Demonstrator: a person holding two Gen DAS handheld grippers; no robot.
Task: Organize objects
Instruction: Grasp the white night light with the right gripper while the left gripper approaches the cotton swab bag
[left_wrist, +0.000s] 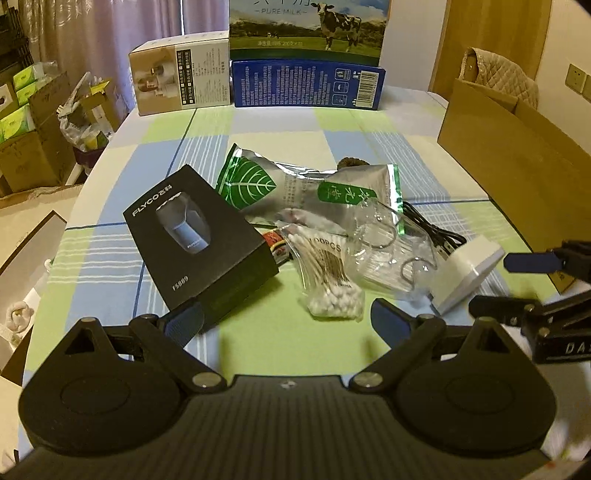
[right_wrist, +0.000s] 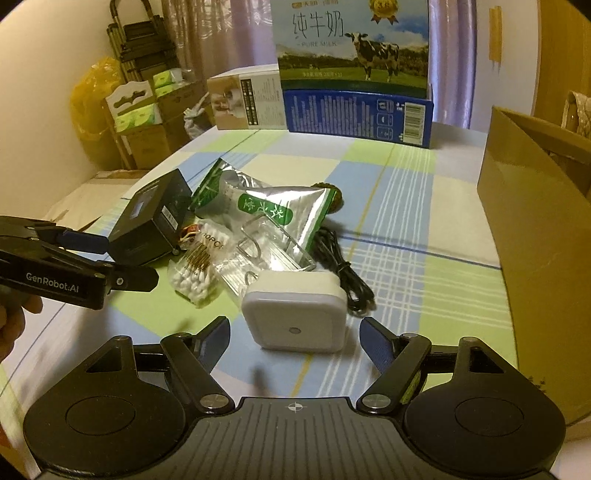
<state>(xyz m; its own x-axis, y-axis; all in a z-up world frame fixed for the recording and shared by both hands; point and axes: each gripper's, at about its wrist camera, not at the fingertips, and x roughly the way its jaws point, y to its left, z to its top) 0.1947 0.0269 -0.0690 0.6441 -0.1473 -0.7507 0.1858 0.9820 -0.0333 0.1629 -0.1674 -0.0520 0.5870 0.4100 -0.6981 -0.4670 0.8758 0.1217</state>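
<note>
Stage: we are judging the sorting as barely begun; nothing appears put away yet.
Pile: the black shaver box (left_wrist: 199, 243), foil pouch (left_wrist: 295, 184), cotton swab bag (left_wrist: 325, 273), clear hook pack (left_wrist: 391, 251), black cable (left_wrist: 432, 229) and white night light (right_wrist: 295, 314) are all lying clustered on the checked tablecloth (left_wrist: 288, 129).
Destination: we are taking the open cardboard box (right_wrist: 535, 206) at the right as the likely bin; its inside is hidden.
Left gripper (left_wrist: 288, 317): we are holding its jaws wide, empty, near the shaver box.
Right gripper (right_wrist: 295, 332): jaws wide, straddling the night light without gripping.
</note>
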